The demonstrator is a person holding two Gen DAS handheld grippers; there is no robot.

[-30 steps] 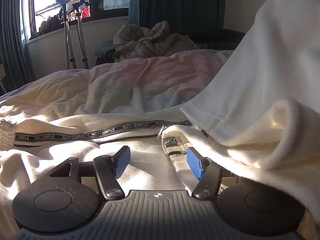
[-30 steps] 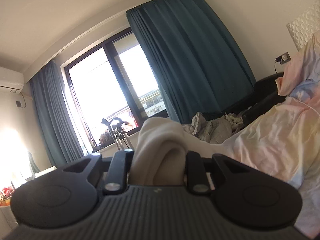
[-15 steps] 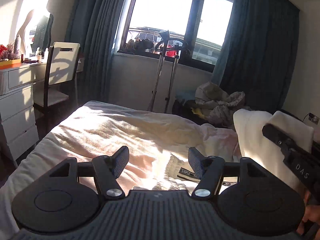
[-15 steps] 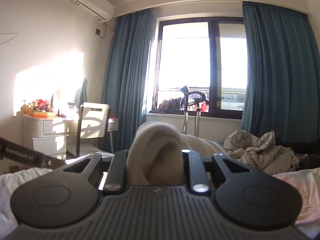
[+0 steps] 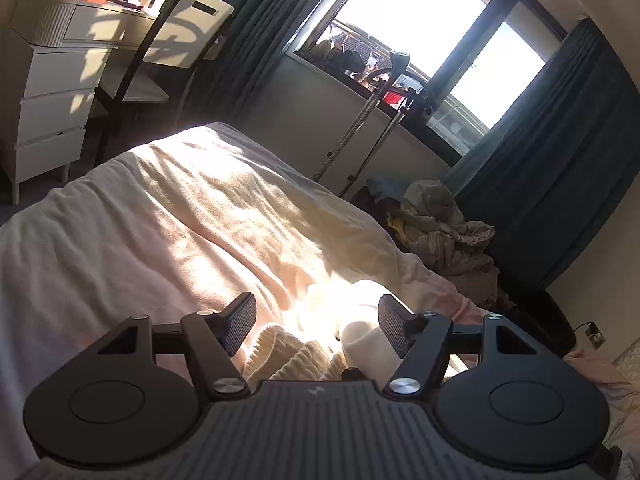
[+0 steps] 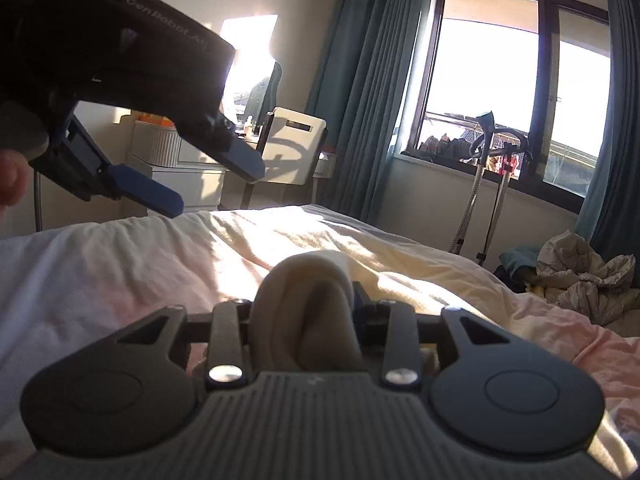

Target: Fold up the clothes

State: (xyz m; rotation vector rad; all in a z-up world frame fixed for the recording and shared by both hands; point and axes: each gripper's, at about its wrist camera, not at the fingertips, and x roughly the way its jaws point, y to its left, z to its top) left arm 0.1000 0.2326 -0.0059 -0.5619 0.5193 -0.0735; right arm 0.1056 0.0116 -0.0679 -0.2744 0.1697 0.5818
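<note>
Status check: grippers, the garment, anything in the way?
Left gripper open, empty, over the bed. Right gripper jaws just opening, cream garment bunched between them. Nothing in the way.

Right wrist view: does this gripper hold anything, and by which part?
A rolled fold of the cream garment sits between the right gripper fingers, but its jaws have just been opening; whether they pinch it now cannot be told.

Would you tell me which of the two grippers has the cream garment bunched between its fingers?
The right gripper: the cream garment sits between its jaws, which have just been opening. The left gripper is open, gripping nothing.
</note>
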